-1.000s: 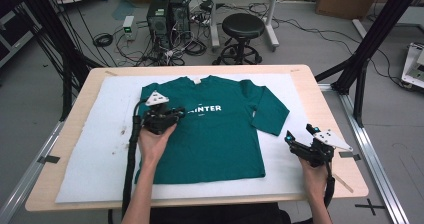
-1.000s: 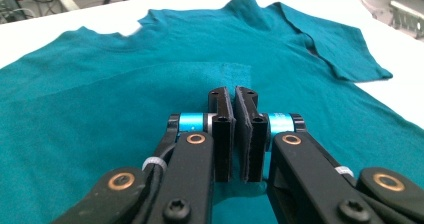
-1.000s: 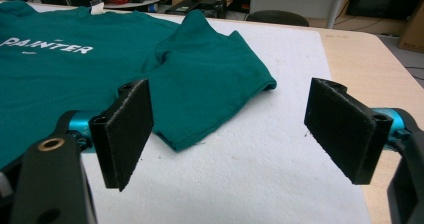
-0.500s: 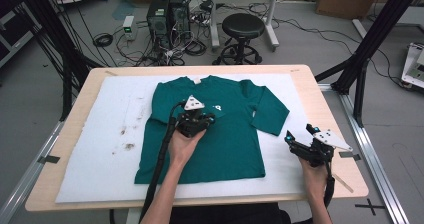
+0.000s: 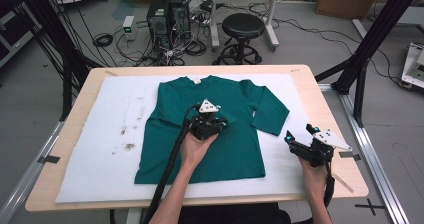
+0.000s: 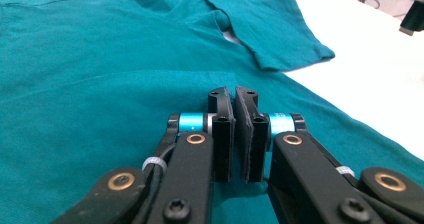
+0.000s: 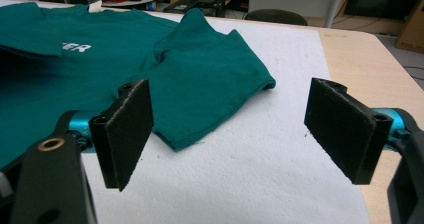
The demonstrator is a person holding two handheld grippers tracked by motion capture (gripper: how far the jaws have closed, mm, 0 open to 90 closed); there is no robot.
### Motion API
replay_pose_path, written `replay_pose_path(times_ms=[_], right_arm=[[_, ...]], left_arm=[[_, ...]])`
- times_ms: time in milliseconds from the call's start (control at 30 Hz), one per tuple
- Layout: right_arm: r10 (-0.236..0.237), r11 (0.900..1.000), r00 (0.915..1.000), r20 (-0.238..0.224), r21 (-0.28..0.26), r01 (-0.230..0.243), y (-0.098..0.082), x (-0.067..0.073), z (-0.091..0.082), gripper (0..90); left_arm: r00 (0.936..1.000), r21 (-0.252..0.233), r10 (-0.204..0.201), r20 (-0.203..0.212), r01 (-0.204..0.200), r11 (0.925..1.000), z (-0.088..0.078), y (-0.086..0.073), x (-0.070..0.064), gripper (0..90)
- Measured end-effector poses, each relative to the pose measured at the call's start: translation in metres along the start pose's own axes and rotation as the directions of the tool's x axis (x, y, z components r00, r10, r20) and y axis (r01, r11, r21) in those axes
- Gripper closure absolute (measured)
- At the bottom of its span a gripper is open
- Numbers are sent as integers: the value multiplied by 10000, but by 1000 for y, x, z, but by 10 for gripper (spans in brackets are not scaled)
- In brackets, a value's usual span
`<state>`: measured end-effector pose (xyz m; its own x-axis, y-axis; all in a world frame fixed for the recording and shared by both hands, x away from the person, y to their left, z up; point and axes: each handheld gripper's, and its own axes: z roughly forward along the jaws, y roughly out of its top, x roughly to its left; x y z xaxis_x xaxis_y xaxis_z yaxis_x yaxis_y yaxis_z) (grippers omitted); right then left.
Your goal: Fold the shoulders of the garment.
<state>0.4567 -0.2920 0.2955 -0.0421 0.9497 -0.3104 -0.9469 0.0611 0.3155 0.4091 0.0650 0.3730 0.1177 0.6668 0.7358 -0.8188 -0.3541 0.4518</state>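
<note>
A teal long-sleeved shirt (image 5: 230,154) lies flat on the white mat, chest up. My left gripper (image 5: 214,115) is over the middle of the chest. Its jaws are shut on the shirt's left sleeve (image 6: 165,84), which is folded inward across the chest and covers part of the white lettering (image 7: 77,48). Teal cloth shows between the pads (image 6: 223,134). The right sleeve (image 5: 270,111) lies spread to the right, its cuff (image 7: 210,119) on the mat. My right gripper (image 5: 300,134) rests near the table's right front, open, with nothing between its pads (image 7: 125,134).
A white foam mat (image 5: 100,154) covers the wooden table (image 5: 332,114) and has brown stains (image 5: 127,139) left of the shirt. Beyond the table's far edge stand a black stool (image 5: 243,26), computer towers (image 5: 167,11) and cables. Black frame legs (image 5: 367,49) rise at the right.
My left gripper has moved right across the shirt, drawing the left sleeve in over the chest; the shirt's left side is now a straight edge. The right gripper has stayed put.
</note>
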Motion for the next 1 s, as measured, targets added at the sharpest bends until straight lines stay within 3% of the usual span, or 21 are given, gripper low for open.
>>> replay_pose_path(times_ms=[433, 467, 600, 1000], right_arm=[[-60, 10000, 10000, 18, 35, 60, 0, 0, 0, 202], [-46, 10000, 10000, 15, 44, 46, 0, 0, 0, 202], [-39, 10000, 10000, -4, 48, 39, 0, 0, 1, 202], [-2, 9999, 10000, 39, 108, 2, 0, 0, 1, 202]], left_arm=[[9995, 495, 100, 304, -115, 9987, 9, -3, -3, 852], [9991, 429, 56, 411, -73, 9991, 9, -3, -4, 832], [9995, 243, 84, 309, -91, 9997, 5, -1, -6, 537], [9994, 349, 357, 7, -357, 9988, -25, 2, 3, 365]])
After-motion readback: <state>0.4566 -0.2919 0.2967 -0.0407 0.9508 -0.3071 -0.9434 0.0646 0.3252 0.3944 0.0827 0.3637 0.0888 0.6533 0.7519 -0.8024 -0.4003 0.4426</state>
